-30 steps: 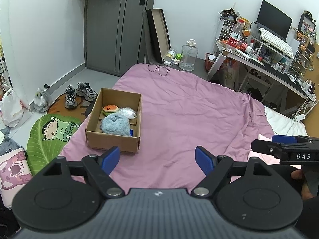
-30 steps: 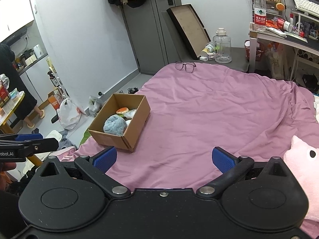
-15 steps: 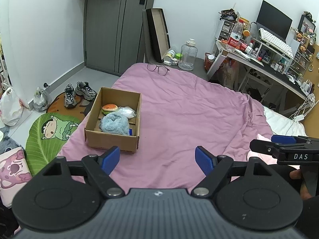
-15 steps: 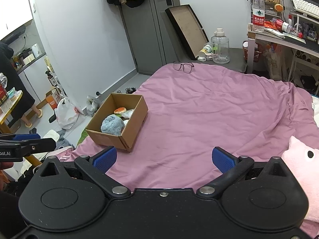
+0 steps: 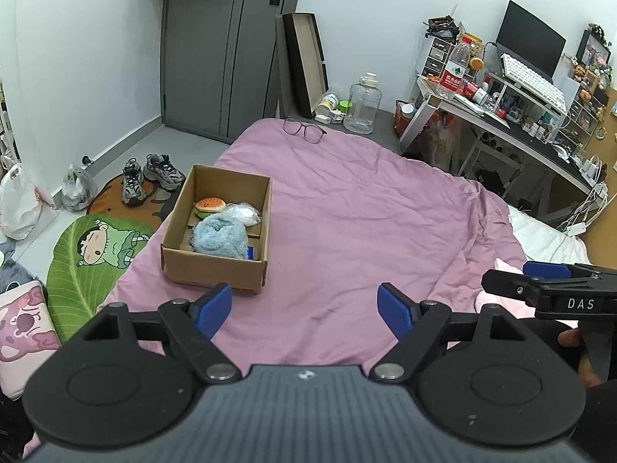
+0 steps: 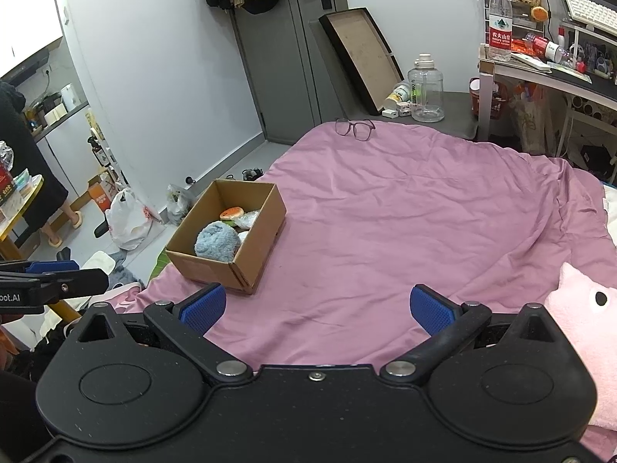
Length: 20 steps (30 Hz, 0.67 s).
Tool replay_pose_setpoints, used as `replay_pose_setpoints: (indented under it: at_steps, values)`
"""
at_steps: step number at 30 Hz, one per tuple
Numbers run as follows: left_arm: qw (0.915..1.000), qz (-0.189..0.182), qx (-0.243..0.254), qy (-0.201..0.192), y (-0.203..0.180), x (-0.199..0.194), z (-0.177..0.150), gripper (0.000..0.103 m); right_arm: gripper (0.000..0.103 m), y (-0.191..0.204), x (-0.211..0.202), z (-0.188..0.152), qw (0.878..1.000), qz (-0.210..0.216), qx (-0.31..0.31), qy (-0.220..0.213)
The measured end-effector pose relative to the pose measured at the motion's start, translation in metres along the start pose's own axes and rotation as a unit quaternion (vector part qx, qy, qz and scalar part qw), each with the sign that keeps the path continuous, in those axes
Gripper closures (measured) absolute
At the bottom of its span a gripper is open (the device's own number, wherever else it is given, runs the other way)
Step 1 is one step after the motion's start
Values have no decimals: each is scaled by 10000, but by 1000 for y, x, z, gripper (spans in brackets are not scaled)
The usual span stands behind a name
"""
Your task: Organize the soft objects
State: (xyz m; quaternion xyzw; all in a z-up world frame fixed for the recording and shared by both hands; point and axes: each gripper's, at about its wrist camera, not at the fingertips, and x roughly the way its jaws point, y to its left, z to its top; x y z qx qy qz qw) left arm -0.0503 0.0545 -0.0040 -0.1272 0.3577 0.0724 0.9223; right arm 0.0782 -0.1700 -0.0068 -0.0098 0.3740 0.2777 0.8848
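Cardboard box (image 5: 216, 247) sits at my bed's (image 5: 366, 208) left edge; wide bare purple cover (image 6: 405, 223) beyond. Left claw (image 5: 304, 306) and right claw (image 6: 318, 305) both hover tilted downward, gaping, holding nothing.

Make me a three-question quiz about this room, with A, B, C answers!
1. Where is the cardboard box?
A. On the desk
B. On the pink bed cover
C. On the floor

2. What colour is the fluffy ball in the box?
A. Light blue
B. Red
C. Yellow

3. How is the left gripper?
A. Shut on a toy
B. Holding the glasses
C. Open, empty

Answers: 1 B, the box sits on the cover near its edge. 2 A, its fluff is pale blue. 3 C, only bed cover shows between its pads.
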Motion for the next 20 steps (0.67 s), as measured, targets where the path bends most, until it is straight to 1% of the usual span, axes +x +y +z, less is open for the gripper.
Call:
replay_pose_setpoints:
  at_steps: [3, 17, 20]
  values:
    - [10000, 48, 41, -28, -2, -1, -1, 22, 0, -1, -1, 0, 10000, 16, -14, -13]
    - [9999, 50, 69, -150, -2, -8, -1, 22, 0, 3, -4, 0, 10000, 49, -51, -49]
    - [9998, 46, 97, -160, -2, -9, -1, 22, 0, 5, -8, 1, 9998, 171, -26, -55]
